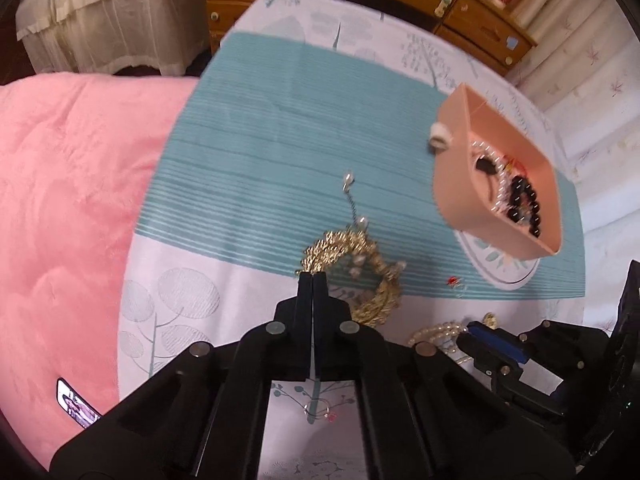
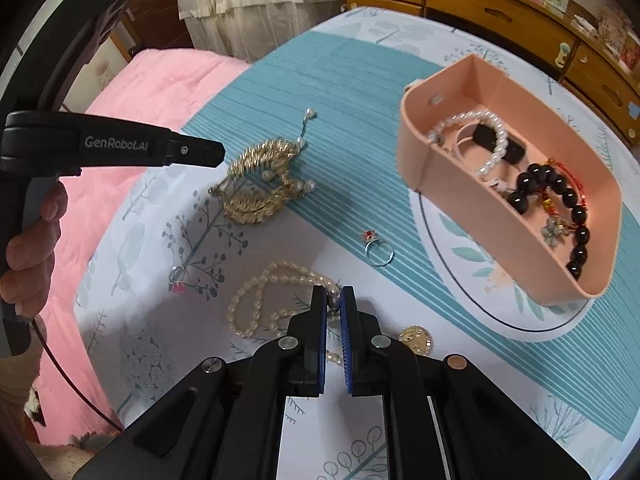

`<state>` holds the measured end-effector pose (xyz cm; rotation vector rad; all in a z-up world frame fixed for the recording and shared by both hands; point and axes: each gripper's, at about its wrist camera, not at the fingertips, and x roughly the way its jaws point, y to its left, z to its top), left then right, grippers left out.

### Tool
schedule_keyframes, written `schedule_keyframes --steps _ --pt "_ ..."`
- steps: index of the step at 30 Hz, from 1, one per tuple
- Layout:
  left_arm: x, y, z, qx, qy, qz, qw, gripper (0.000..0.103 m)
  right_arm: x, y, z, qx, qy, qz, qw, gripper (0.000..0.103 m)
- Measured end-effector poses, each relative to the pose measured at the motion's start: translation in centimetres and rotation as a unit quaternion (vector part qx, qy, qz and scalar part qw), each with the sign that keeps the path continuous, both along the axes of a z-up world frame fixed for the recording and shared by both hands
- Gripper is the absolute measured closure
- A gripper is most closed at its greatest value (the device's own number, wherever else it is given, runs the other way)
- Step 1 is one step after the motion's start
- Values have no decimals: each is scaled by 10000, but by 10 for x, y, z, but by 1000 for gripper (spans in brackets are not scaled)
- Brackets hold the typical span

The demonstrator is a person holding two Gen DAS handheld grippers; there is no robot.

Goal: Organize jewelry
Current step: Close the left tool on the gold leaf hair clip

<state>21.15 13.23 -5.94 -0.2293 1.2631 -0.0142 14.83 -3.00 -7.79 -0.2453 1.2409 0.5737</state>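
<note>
On the smooth leaf-printed bedsheet [image 2: 132, 240] we see a spiky gold headpiece [image 2: 256, 180]; our left gripper [image 1: 313, 276] is pinched together on its rim. Nearer us, our right gripper [image 2: 333, 300] is clamped on a pearl necklace [image 2: 256, 300], with the rounded pink plastic tray [image 2: 460, 184] of beads just beyond.

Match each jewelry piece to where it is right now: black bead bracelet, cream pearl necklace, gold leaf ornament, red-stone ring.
Pieces:
1. black bead bracelet
2. cream pearl necklace
3. gold leaf ornament
4. red-stone ring

Places:
A. at the tips of the shut left gripper
B. loose on the bedspread, no gripper on it
C. inside the pink tray
D. pinched in the right gripper

Pairs: 1-C, 2-D, 3-A, 4-B
</note>
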Motion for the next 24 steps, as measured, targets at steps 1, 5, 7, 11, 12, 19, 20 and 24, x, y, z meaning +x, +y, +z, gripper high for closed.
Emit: schedule_keyframes --steps 1,5,7,11,12,19,20,24 --pt "-1 0 5 7 -44 -5 10000 103 -1 -3 5 38 -47 -15 10000 96" --pt "-4 -1 19 82 -159 -182 9997 103 -5 -11 26 153 -208 -39 9997 96" --pt "-4 -9 18 92 -59 -330 9994 103 -7 -13 32 161 -272 -40 9995 97" --pt "2 -17 3 -95 238 -338 9991 103 -13 -15 42 188 -282 -77 9994 97" --pt "3 -18 0 -178 315 -287 9989 103 -14 -16 41 195 -273 -96 9994 97" --pt "12 -28 -19 -514 595 122 9968 103 -15 -23 37 252 -211 -235 9992 97" --pt "14 -29 -19 -538 588 178 9967 103 -15 -23 36 263 -207 -239 9992 97" --pt "18 -30 -18 -662 559 357 9956 103 -16 -26 34 289 -219 -242 9990 97"
